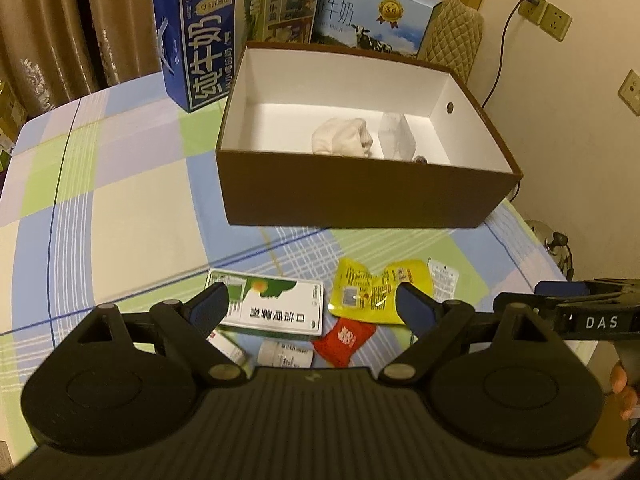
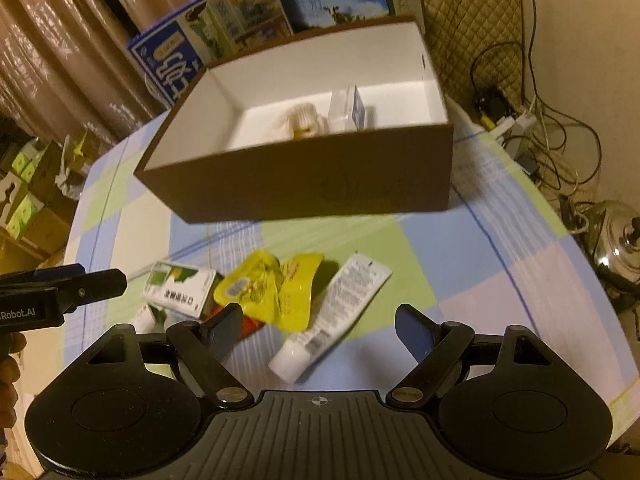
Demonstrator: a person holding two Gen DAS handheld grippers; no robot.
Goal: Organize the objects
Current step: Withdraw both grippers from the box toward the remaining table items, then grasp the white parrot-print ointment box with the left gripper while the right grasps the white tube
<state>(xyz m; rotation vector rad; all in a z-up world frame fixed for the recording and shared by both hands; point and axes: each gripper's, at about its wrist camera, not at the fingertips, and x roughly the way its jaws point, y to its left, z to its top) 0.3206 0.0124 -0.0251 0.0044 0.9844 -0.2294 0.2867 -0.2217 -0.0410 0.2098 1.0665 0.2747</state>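
Both hand-held grippers, left (image 1: pixel 312 304) and right (image 2: pixel 318 326), released, empty. White tube (image 2: pixel 332 316), yellow pouch (image 2: pixel 272 292), medicine box (image 1: pixel 276 308) near desk's front edge; brown box (image 1: pixel 360 184) behind.

Two wrist fisheye views, left and right, each looking forward and downward from close above the table (image 1: pixel 120 184), sharing the brown box (image 1: pixel 360 196), the yellow pouch (image 2: pixel 276 292) and the milk cartons (image 1: pixel 224 32) behind.

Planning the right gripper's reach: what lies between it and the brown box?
In the right wrist view, a white tube and yellow pouch lie between the right gripper and the brown box.
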